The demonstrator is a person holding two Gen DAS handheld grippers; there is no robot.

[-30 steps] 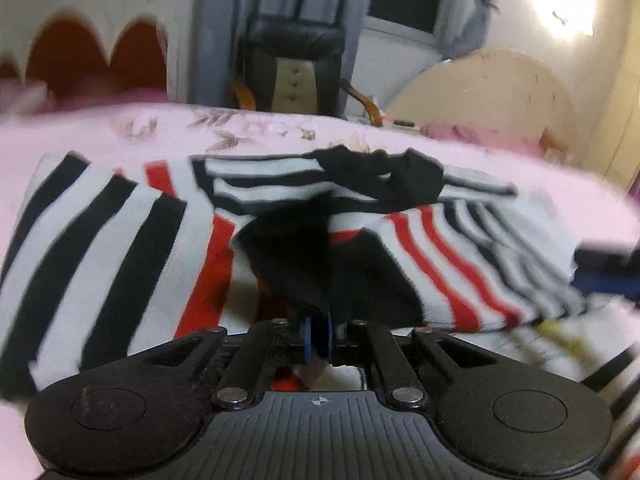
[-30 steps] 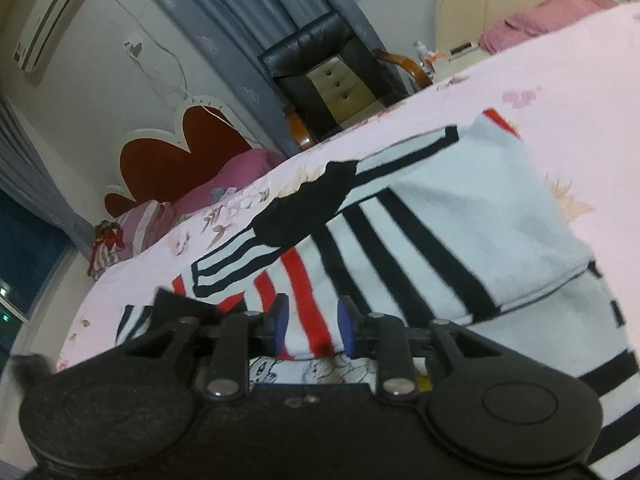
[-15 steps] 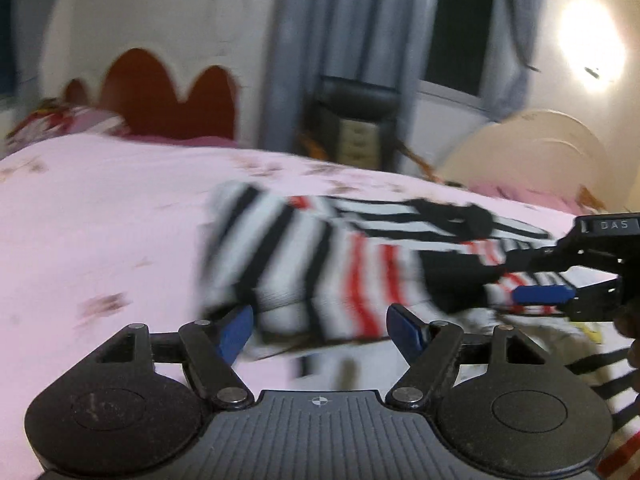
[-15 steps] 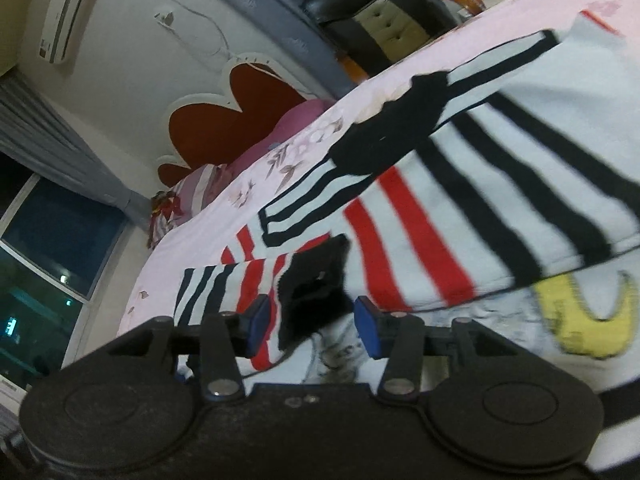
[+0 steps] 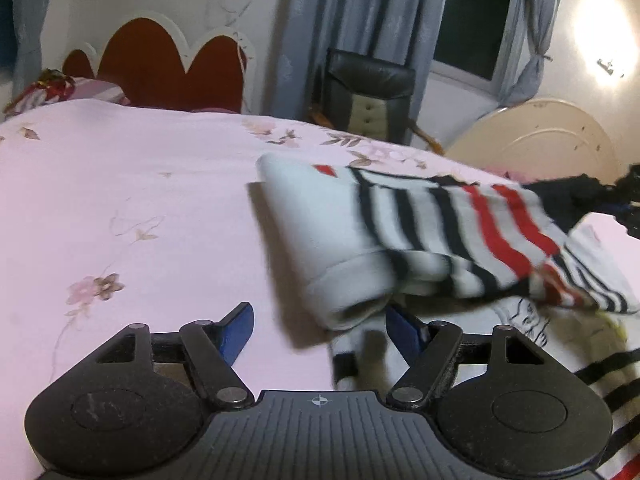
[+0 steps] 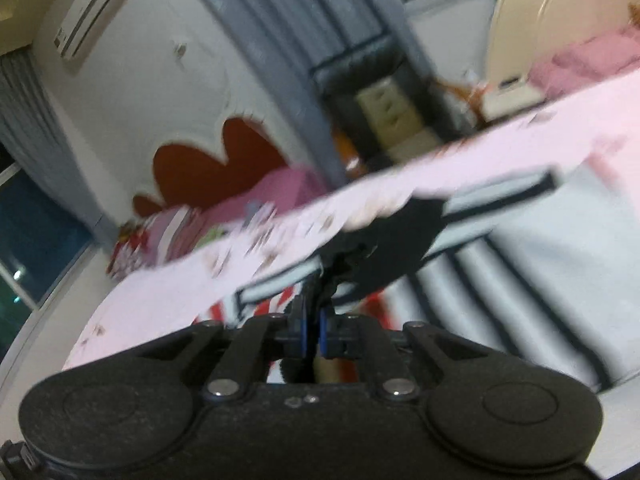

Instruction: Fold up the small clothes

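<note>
From the left wrist we see our left gripper (image 5: 318, 330) gaping, having just narrowed slightly, holding nothing, beside the folded striped garment (image 5: 420, 240) on the pink floral bedspread (image 5: 120, 200), red headboard (image 5: 160, 60) behind. From the right wrist, blurred, our right gripper (image 6: 313, 336) has just clamped onto the garment's black cuff (image 6: 384, 248); grey curtains (image 6: 280, 40) hang beyond.

Before me: pink floral bedspread (image 5: 120, 208); red scalloped headboard (image 5: 160, 64) against the wall; black chair (image 5: 368, 96) between grey curtains (image 5: 344, 12); air conditioner (image 6: 96, 12) high up.

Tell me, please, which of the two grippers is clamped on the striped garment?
The right gripper: its jaws just closed on the striped garment's black cuff; the left gripper stands open.
</note>
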